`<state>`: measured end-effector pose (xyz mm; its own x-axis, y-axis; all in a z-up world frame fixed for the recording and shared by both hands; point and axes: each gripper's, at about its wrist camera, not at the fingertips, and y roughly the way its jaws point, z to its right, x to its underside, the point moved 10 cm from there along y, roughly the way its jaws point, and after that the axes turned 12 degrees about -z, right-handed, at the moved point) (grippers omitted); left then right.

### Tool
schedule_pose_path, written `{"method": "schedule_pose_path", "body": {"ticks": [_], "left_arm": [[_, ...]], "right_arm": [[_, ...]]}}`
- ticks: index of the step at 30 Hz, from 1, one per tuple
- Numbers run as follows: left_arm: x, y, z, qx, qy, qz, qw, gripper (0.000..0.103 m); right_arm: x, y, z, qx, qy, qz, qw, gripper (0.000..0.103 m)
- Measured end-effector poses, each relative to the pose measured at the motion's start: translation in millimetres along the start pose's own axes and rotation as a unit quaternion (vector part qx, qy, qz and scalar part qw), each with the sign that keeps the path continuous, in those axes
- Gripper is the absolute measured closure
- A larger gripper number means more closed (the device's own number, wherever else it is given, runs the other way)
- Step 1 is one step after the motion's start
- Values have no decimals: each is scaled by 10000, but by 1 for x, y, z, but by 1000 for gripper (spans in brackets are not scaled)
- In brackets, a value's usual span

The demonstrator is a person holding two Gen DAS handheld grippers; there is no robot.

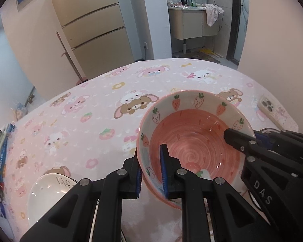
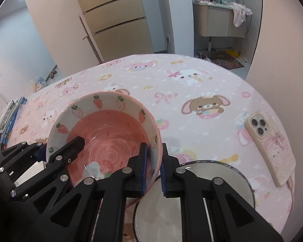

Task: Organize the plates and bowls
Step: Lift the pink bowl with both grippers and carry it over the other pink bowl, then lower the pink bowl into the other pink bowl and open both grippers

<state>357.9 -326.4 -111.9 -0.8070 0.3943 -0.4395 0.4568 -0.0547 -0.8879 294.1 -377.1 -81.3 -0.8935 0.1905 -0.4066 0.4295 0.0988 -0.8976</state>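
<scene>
1. My left gripper (image 1: 151,173) pinches one side of the strawberry bowl (image 1: 194,139).
2. My right gripper (image 2: 153,171) pinches the other side.
3. The bowl is tipped, above the pink tablecloth (image 1: 91,104).

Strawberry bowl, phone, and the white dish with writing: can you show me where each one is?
Strawberry bowl (image 1: 192,141): left wrist view, on its pink swirly inside.
Phone (image 2: 272,147): right wrist view, on the back of its case.
White dish with writing (image 1: 44,193): left wrist view, on its shiny inside.

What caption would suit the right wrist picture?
Both grippers clamp opposite rims of a strawberry bowl above a pink tablecloth.
</scene>
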Motion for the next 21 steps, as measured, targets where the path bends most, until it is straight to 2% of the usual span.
{"method": "schedule_pose_path", "body": {"ticks": [7,11,13,16,21], "left_arm": [[1,3,-1,-244,34,32,9997,86],[1,3,-10,148,-236,-61,9996,86],[-2,-2,-20,67,-305,12,9995,86],[-5,-7,-30,414,-496,-16,9979,86],[-5,-5,-41,522,-627,-46,9967,86]], "right_arm": [[-1,2,0,-133,96,17,9999,94],[-2,2,3,-324,262,94,9991,95],[-4,2,4,-394,317,112,9987,95],[-5,3,3,-322,277,96,9991,95],[-5,3,2,-265,201,49,9994,95]]}}
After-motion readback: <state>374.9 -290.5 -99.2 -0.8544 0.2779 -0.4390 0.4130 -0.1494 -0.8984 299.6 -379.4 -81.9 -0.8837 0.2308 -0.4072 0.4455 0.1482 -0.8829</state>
